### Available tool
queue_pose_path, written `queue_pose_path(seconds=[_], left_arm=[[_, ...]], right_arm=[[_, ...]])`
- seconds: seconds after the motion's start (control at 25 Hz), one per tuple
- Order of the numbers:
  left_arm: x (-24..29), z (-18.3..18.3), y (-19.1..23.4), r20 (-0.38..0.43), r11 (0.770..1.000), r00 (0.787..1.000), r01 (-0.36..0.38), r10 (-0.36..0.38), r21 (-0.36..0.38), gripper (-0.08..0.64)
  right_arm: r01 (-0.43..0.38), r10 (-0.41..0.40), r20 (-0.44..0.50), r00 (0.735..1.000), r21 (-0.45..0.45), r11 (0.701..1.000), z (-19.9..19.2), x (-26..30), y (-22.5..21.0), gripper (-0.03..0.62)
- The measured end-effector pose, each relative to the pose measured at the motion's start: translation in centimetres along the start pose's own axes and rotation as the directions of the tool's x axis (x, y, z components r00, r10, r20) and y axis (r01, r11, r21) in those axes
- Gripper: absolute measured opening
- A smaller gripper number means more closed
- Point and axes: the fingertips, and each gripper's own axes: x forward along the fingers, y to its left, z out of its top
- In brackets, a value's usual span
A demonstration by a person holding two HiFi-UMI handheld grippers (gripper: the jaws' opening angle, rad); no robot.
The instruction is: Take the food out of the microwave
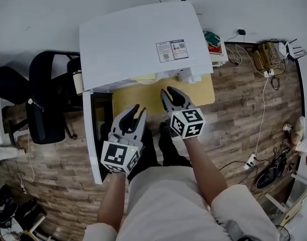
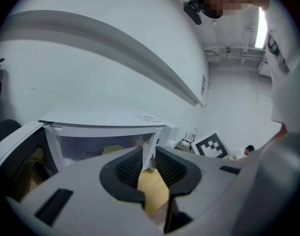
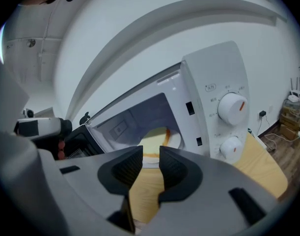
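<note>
Both claws are empty, jaws only a narrow gap apart: left claw (image 2: pixel 150 151), right claw (image 3: pixel 150 151). The food (image 3: pixel 157 137) sits on a plate inside the open microwave (image 1: pixel 143 44) on the bench (image 1: pixel 203 92). Risks:
- That gap looks too tight for the plate rim. Widen it first or you'll likely shove the plate deeper.
- The open door (image 1: pixel 92 134) is near your left claw. Clip it and you jolt everything.

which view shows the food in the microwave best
The right gripper view: the food shows plainly inside the open microwave. The left gripper view shows only a dim yellow patch; the head view sees mostly the microwave's top.
</note>
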Motion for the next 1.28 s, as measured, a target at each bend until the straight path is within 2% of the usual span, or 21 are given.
queue_pose_path(seconds=[0.36,0.72,1.28], left_arm=[[0.7,0.0,1.3,-0.014,1.0,0.999,0.031,-0.031,-0.006,0.075],[0.7,-0.8,2.4,-0.046,0.999,0.998,0.047,-0.048,-0.012,0.075],[0.8,-1.1,3.7,-0.061,0.999,0.997,0.045,-0.046,-0.015,0.075]], right_arm=[[0.044,-0.049,0.024,0.999,0.16,0.986,-1.1,3.1,-1.9,0.098],[0.076,-0.092,0.035,0.995,0.331,0.941,-2.3,5.5,-3.7,0.096],[0.102,-0.138,0.045,0.989,0.464,0.88,-3.0,8.1,-5.2,0.095]])
